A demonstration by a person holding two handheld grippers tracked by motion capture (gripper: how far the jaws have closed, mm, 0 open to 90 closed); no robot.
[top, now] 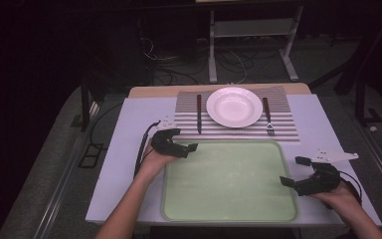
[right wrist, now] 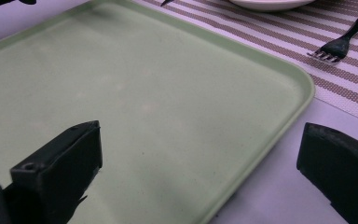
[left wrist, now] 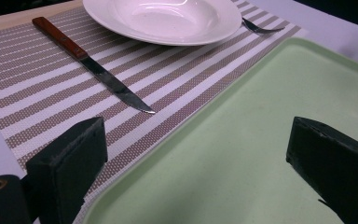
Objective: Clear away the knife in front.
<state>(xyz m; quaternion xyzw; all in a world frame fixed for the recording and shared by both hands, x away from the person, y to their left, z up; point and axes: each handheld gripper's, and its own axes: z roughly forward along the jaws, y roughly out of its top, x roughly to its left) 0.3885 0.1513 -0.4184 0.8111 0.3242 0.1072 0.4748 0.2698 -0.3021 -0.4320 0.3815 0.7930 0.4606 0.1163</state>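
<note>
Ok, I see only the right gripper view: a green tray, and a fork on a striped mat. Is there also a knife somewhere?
Observer: Yes. A knife lies on the mat, left of the plate, with its handle pointing away from the person.
Operator: Is something on the plate?
Observer: No, it is empty.
Operator: And where is the left gripper?
Observer: The left gripper is by the far left corner of the tray, open, with nothing between its jaws.
</note>
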